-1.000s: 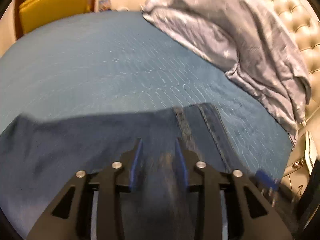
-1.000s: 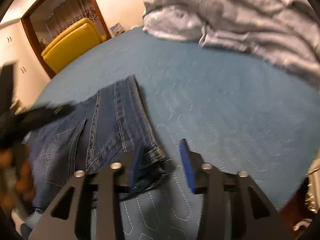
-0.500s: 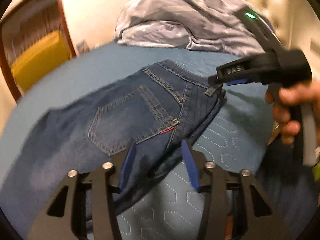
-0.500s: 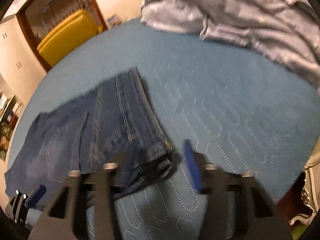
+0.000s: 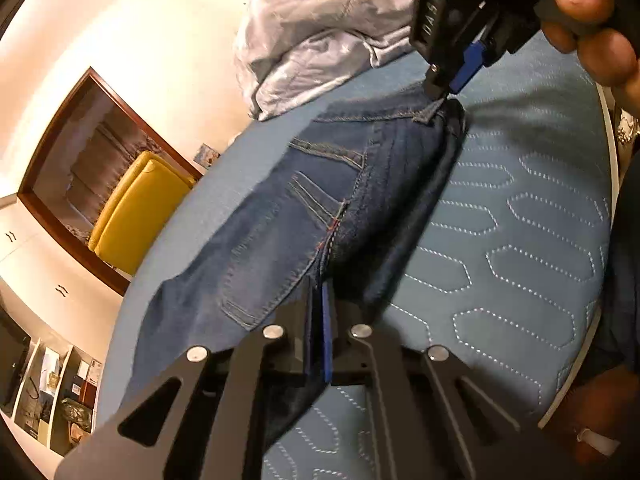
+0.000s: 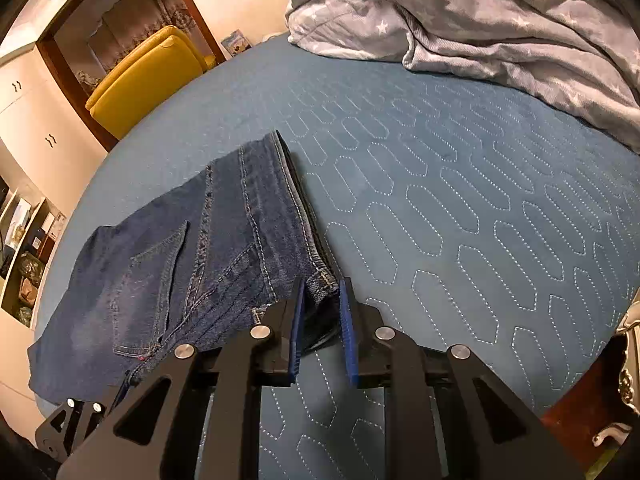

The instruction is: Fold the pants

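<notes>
Dark blue jeans (image 5: 296,208) lie folded lengthwise on the blue quilted bed (image 5: 520,240), back pocket up. My left gripper (image 5: 318,292) is shut on the jeans' near edge by the pocket seam. My right gripper (image 6: 322,300) holds the waistband corner of the jeans (image 6: 224,240) between its narrowly parted blue pads. It shows in the left wrist view (image 5: 452,84) at the far waistband corner, with a hand on its handle. The left gripper's black frame (image 6: 76,424) shows at the lower left of the right wrist view.
A crumpled grey star-print duvet (image 6: 480,20) lies at the head of the bed. A yellow armchair (image 6: 144,76) stands beyond the far bed edge in a wood-framed doorway. Shelves (image 6: 24,248) stand on the left. A carved bed frame corner (image 6: 624,392) is at lower right.
My left gripper swung round from the leg end to the waist end and shut on the jeans' edge. My right gripper narrowed around the waistband corner.
</notes>
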